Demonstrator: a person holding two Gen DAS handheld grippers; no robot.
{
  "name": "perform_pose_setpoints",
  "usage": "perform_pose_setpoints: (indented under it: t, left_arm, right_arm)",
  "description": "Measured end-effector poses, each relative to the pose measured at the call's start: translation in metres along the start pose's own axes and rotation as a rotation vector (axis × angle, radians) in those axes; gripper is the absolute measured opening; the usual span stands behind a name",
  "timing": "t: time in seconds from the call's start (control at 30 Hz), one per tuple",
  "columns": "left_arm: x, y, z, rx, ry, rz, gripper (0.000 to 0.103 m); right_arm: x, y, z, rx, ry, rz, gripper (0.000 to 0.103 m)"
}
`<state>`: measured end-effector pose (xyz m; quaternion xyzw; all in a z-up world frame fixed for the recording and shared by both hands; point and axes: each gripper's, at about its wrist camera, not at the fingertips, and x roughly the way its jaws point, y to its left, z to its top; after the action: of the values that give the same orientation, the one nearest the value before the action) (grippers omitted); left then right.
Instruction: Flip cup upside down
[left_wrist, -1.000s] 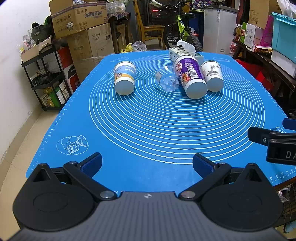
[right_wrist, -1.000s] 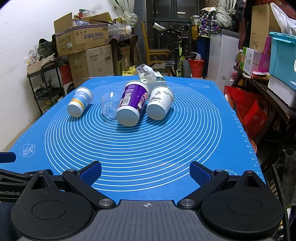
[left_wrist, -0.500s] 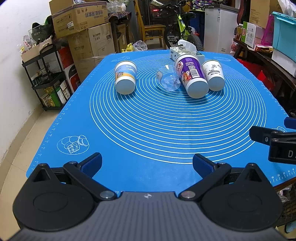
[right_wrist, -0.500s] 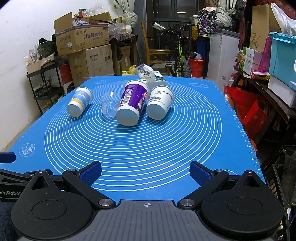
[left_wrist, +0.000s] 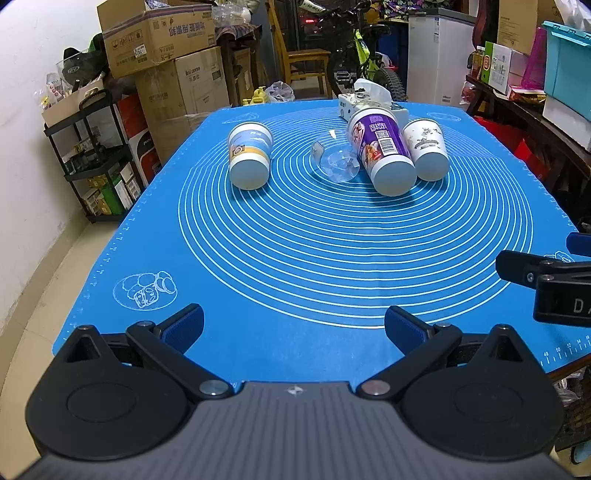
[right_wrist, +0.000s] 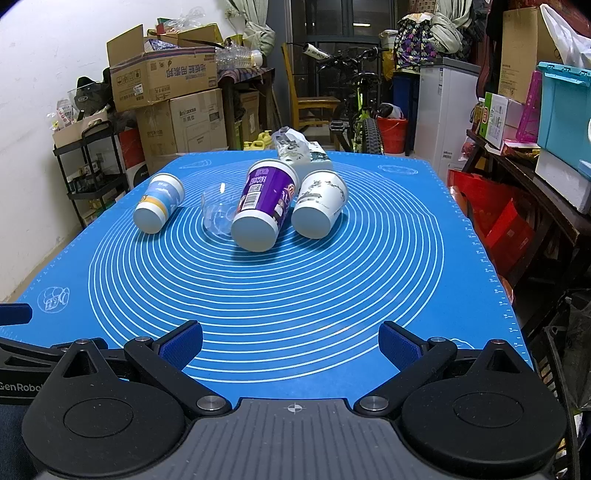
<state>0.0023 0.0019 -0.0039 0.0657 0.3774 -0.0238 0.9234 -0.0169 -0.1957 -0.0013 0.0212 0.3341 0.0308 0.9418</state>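
Several cups lie on their sides on the blue mat (left_wrist: 314, 258), bases toward me: a blue-and-yellow cup (left_wrist: 249, 159) (right_wrist: 158, 203) at the left, a clear plastic cup (left_wrist: 336, 162) (right_wrist: 218, 214), a purple cup (left_wrist: 384, 157) (right_wrist: 264, 208) and a white patterned cup (left_wrist: 426, 149) (right_wrist: 320, 203). My left gripper (left_wrist: 293, 325) is open and empty near the mat's front edge. My right gripper (right_wrist: 290, 339) is open and empty, also at the front edge; its side shows in the left wrist view (left_wrist: 546, 280).
A tissue pack (left_wrist: 364, 98) (right_wrist: 299, 149) lies behind the cups. Cardboard boxes (left_wrist: 162, 55) and a black shelf (left_wrist: 92, 155) stand at the left, a cluttered side table (right_wrist: 535, 177) at the right, a bicycle (right_wrist: 354, 110) behind.
The left gripper has crept slightly forward; the cups look a touch nearer. The right gripper and the cups have not moved.
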Motion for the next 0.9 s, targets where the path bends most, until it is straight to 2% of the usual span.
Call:
perform_pose_setpoints:
  t: [0.23, 0.37, 0.5, 0.6, 0.73, 0.9]
  left_arm:
    - [0.003, -0.004, 0.008, 0.004, -0.005, 0.012, 0.103]
    - [0.014, 0.002, 0.020, -0.011, -0.015, 0.047, 0.103]
    - [0.033, 0.016, 0.038, -0.046, -0.028, 0.051, 0.103]
    - [0.058, 0.021, 0.053, -0.039, -0.046, 0.099, 0.103]
    - [0.087, 0.034, 0.072, -0.089, -0.032, 0.087, 0.103]
    - [0.116, 0.037, 0.097, -0.062, -0.066, 0.121, 0.103]
  right_arm:
    - [0.003, 0.001, 0.003, -0.009, -0.014, 0.000, 0.101]
    - [0.008, 0.001, 0.013, -0.012, -0.035, -0.006, 0.101]
    - [0.017, -0.002, 0.028, -0.004, -0.068, -0.019, 0.101]
    - [0.027, -0.005, 0.039, 0.000, -0.086, -0.022, 0.101]
    - [0.044, -0.007, 0.052, 0.000, -0.096, -0.033, 0.101]
    - [0.069, -0.010, 0.066, 0.005, -0.101, -0.051, 0.101]
